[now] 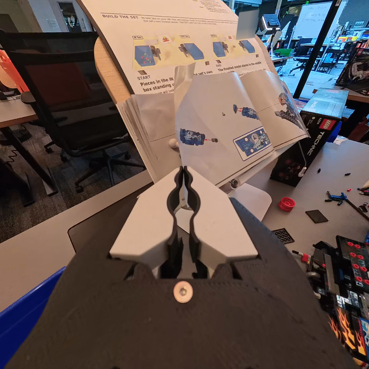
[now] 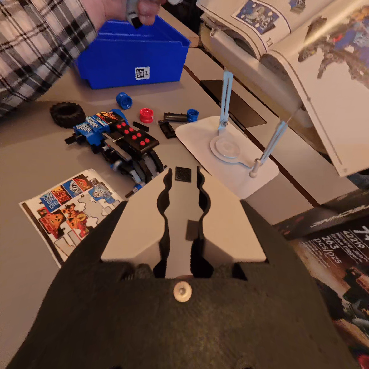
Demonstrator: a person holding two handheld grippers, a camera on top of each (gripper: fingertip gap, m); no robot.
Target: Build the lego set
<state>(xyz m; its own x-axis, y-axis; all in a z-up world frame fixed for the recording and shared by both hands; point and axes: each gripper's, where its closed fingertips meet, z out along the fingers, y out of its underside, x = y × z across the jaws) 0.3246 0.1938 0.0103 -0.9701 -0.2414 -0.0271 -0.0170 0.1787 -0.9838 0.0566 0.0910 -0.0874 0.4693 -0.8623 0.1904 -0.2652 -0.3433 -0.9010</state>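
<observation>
Between gripper (image 2: 183,175) tips, bare table (image 2: 30,259)

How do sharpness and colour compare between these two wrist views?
Left wrist view: sharp, strong wide-angle bending, cool blue daylight at right behind the booklet. Right wrist view: warmer, dimmer cast; plaid sleeve and blue bin motion-blurred, glare on the glossy page.

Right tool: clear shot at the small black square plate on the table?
Probably yes. The right tool is open and empty, the black square plate lies flat between its tips, nothing on top.
</observation>
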